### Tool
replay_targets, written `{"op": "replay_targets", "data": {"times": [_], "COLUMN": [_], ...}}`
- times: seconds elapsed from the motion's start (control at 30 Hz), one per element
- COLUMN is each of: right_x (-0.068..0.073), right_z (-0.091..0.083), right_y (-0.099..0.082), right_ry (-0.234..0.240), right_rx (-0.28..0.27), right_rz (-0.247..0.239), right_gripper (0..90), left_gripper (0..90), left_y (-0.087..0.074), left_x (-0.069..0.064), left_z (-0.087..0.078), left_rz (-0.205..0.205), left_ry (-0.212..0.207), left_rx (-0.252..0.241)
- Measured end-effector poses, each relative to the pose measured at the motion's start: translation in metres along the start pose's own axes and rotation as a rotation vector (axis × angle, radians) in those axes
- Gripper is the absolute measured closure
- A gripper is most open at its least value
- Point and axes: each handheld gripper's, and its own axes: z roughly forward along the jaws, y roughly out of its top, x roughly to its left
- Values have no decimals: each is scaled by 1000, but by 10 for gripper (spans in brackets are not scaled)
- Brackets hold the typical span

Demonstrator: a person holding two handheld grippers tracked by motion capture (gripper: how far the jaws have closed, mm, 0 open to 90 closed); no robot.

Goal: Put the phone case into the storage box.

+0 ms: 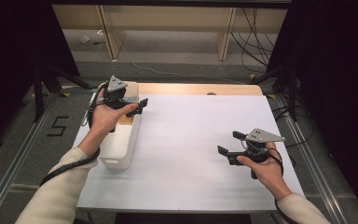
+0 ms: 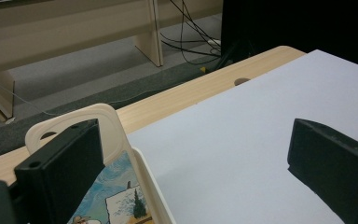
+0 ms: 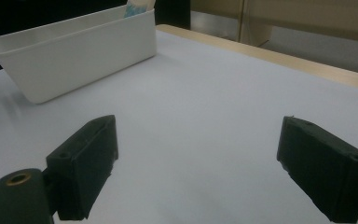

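- A white plastic bin (image 1: 121, 149) stands at the table's (image 1: 186, 154) left edge; a picture book (image 2: 116, 198) with a blue illustrated cover lies inside it.
- The left gripper (image 1: 137, 106) hovers over the bin's far end, jaws spread, pinching nothing.
- The right gripper (image 1: 229, 142) hangs above the bare white tabletop, well apart from the bin, jaws spread wide and empty.
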Motion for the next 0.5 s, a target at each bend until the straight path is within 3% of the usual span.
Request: {"op": "replay_targets", "data": {"times": [0.5], "right_x": [0], "right_z": [0], "right_y": [0], "right_ry": [2], "right_rx": [-4], "right_rz": [-1], "right_gripper": [132], "left_gripper": [27], "left_y": [-6], "left_x": [-7], "left_z": [-9], "left_rz": [-4], "left_ry": [-27], "left_rx": [-3]}}
